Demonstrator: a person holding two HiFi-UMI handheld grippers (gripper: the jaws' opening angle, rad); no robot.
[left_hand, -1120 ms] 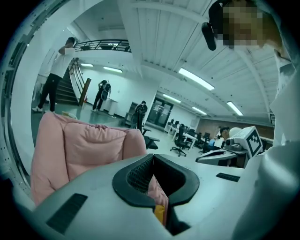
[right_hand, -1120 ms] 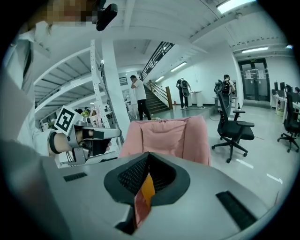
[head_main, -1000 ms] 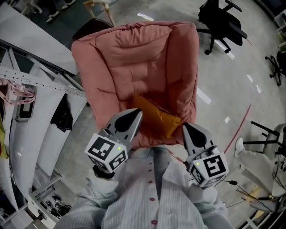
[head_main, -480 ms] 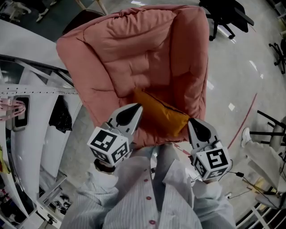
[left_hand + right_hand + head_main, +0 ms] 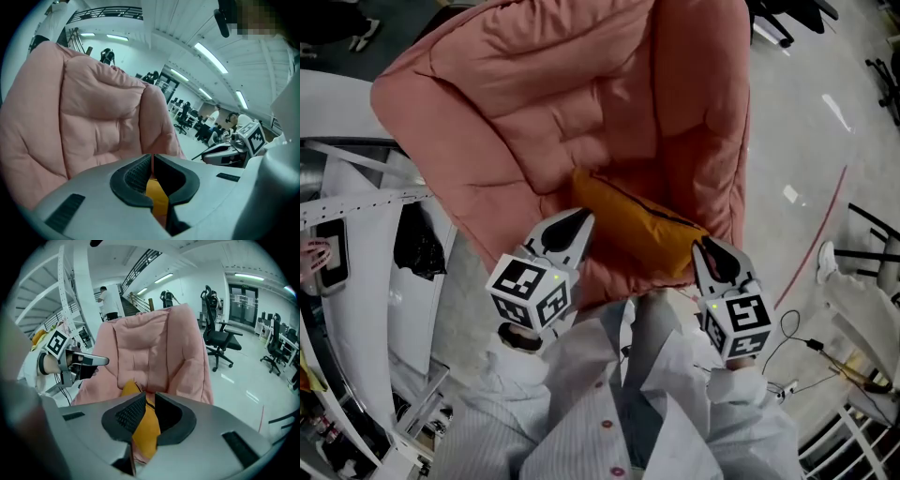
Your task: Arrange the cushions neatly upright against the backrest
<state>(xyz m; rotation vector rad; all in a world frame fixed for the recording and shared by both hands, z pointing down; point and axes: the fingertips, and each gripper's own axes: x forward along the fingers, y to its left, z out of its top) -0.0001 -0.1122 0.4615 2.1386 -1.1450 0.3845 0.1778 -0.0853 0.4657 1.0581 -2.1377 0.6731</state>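
A: Look at the orange cushion [image 5: 637, 230]: slumped on the seat of the pink armchair [image 5: 441, 112], toward the front edge, short of the backrest [image 5: 572, 66] and nowhere near upright.

B: Closing in, though. Dropped a good way in the last second, with the left hand-held gripper [image 5: 579, 217] now just off the cushion's left corner and the right hand-held gripper [image 5: 706, 247] by its right end.

A: Both clamped shut, mind, and holding nothing; only orange fabric glimpsed beyond the tips.

B: Means no grab yet. Looks like the approach step: need to open up before lifting and standing it against the back.

A: Anything in the way?

B: Not on the seat. Off to the left, a white frame [image 5: 366, 281]; to the right, black office chairs [image 5: 218, 341], a red line on the floor [image 5: 811, 246] and loose cables [image 5: 792, 323], all well apart from the armchair.
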